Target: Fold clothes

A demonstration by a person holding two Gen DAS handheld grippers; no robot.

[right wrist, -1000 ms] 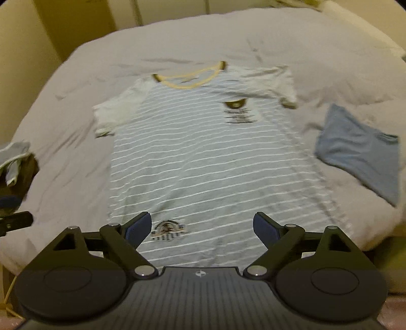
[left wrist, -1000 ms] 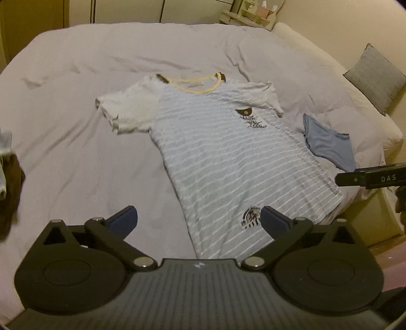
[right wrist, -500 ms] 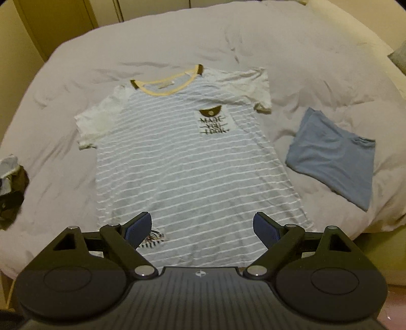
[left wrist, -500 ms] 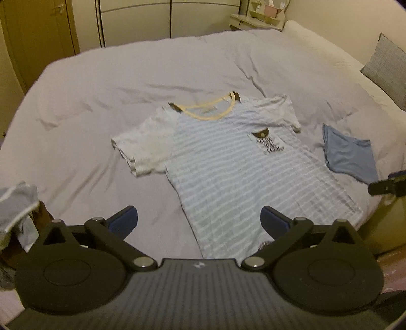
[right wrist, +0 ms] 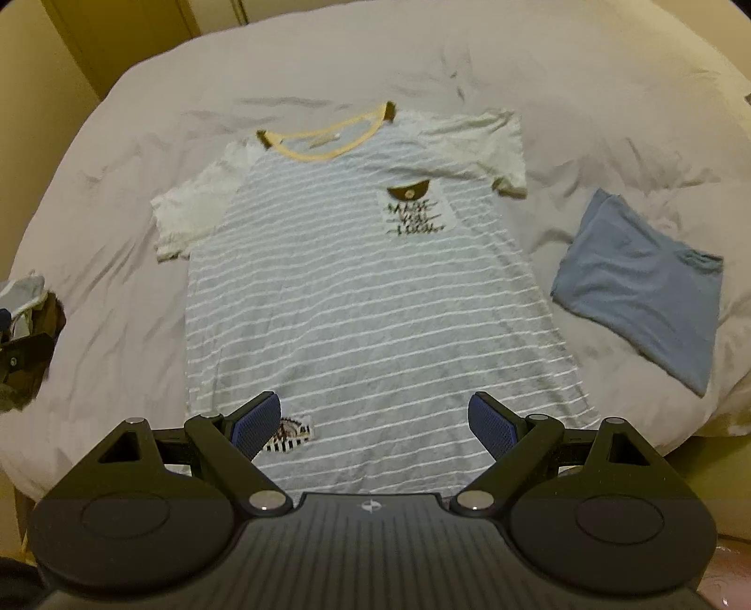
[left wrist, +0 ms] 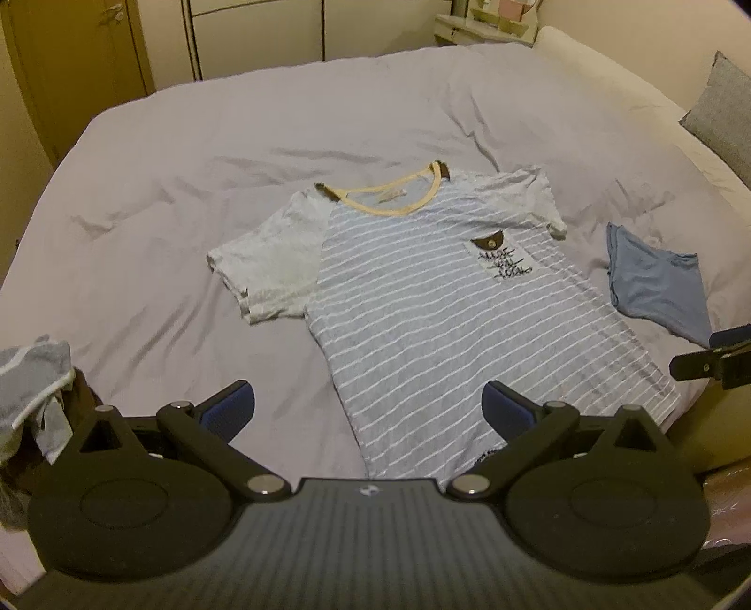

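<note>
A grey-blue striped T-shirt (left wrist: 450, 300) (right wrist: 366, 291) with white sleeves and a yellow collar lies flat, face up, on the bed, hem toward me. My left gripper (left wrist: 368, 406) hangs open above the bed near the shirt's lower left edge, holding nothing. My right gripper (right wrist: 375, 420) stands open over the hem, also with nothing between its fingers. The right gripper's tip (left wrist: 713, 359) shows at the right edge of the left wrist view, and the left gripper's tip (right wrist: 23, 356) at the left edge of the right wrist view.
A folded blue garment (left wrist: 657, 281) (right wrist: 643, 281) lies right of the shirt. A heap of clothes (left wrist: 33, 389) (right wrist: 23, 300) sits at the bed's left edge. The lilac bed cover (left wrist: 187, 187) spreads all round; a grey pillow (left wrist: 723, 112) and wardrobe doors (left wrist: 253, 33) stand beyond.
Both grippers have pulled back and risen from the shirt, so it looks smaller and more of the bed and wardrobe shows. The shirt has not moved. Both stay open.
</note>
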